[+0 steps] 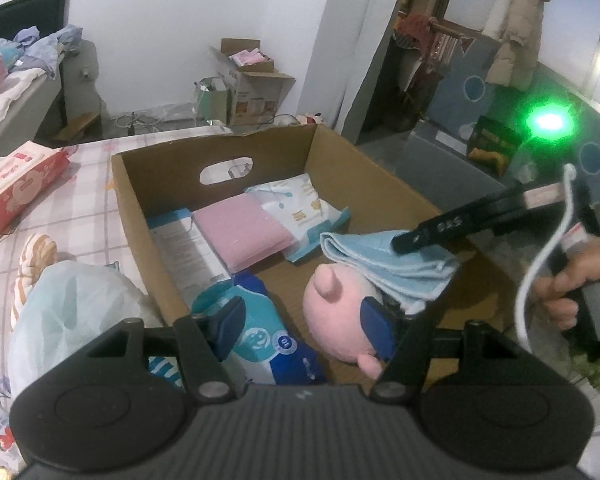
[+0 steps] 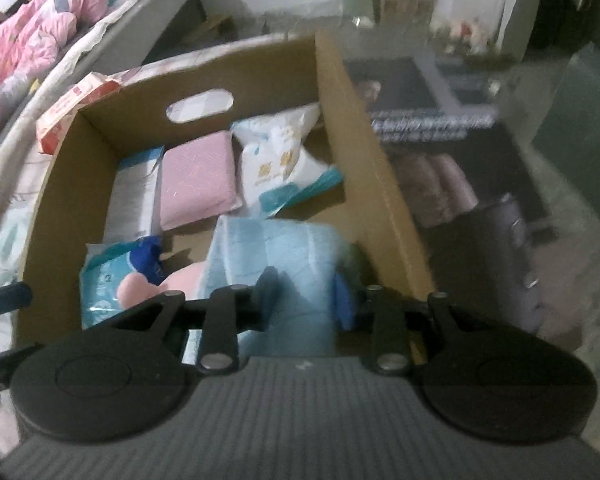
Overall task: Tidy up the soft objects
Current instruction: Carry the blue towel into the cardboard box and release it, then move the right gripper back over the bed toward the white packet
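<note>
The folded light-blue towel (image 1: 388,266) is over the near right part of the cardboard box (image 1: 364,168), lying partly on the head of a pink plush pig (image 1: 340,312) that sits on the box floor. The right gripper (image 2: 306,296) has the towel between its blue pads, but the right wrist view is blurred and I cannot tell whether the pads are pressing the cloth or standing just off it. From the left wrist view one black finger of that gripper lies across the top of the towel, held by a hand (image 1: 572,280) at the right edge.

The left gripper (image 1: 306,322) hangs over the near end of the box with its jaws apart – one pad above a blue-and-white wipes pack (image 1: 260,340), the other at the pig's head. Whether that pad touches the plush I cannot make out.

Farther back in the box lie a pink folded cloth (image 1: 240,236), a white tissue pack (image 1: 300,212) and a white-and-blue flat pack (image 1: 188,252) along the left wall. Outside, on the checked bedcover (image 1: 84,184), sit a red wipes pack (image 1: 16,180) and a pale plastic bag (image 1: 72,312).

This looks like the placing step – the towel going in among things already stowed. Next, I would judge, the right jaws need to part fully and lift clear without dragging the fold open.
</note>
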